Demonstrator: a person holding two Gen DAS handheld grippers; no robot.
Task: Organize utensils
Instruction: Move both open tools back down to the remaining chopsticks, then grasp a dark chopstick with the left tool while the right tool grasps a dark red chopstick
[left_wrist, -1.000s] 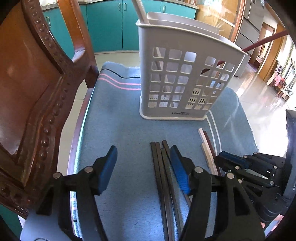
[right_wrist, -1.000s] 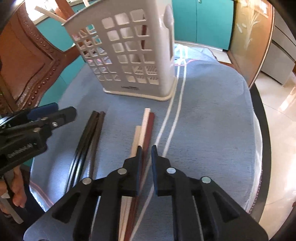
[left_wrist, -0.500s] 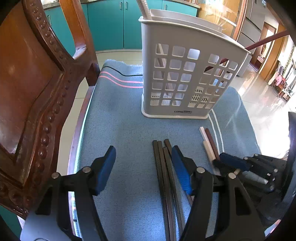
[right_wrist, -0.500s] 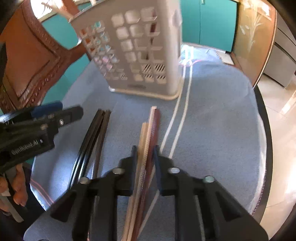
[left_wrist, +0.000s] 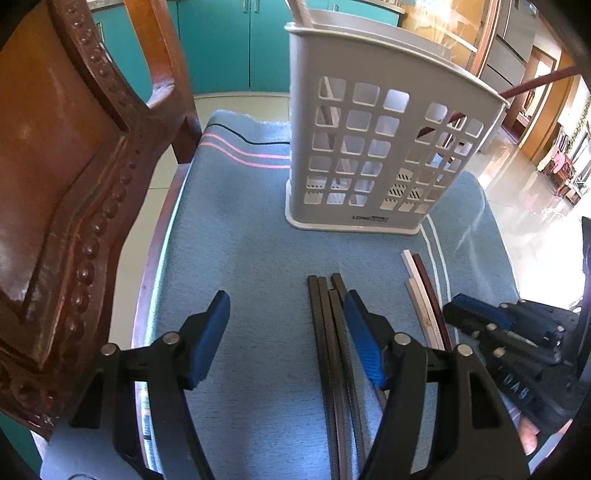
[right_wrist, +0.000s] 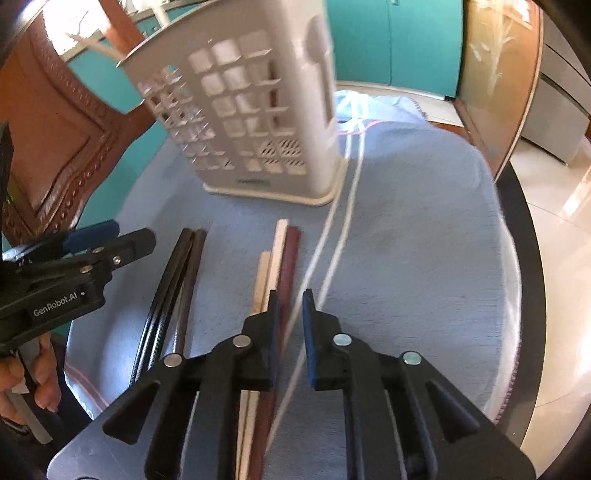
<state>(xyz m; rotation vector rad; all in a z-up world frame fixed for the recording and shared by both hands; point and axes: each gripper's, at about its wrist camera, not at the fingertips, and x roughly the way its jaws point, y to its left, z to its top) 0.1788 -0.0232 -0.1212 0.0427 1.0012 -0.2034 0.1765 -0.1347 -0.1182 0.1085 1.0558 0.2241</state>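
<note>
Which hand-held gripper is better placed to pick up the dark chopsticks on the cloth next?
Left, probably. The left hand-held gripper stands wide open with its right finger beside the dark chopsticks. The right hand-held gripper, jaws opening slightly with nothing gripped, sits over the pale and reddish sticks.

Pink-striped blue cloth (left_wrist: 258, 240), grey basket (left_wrist: 369, 147)

Dark chopsticks (left_wrist: 328, 332), pale-and-red chopsticks (right_wrist: 275, 258), flat; caddy (left_wrist: 373, 147) upright

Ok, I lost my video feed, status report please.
Left gripper open, empty, beside black chopsticks. Right gripper jaws opening, empty, by pale and reddish-brown chopsticks. White slotted plastic holder upright, path unobstructed.
</note>
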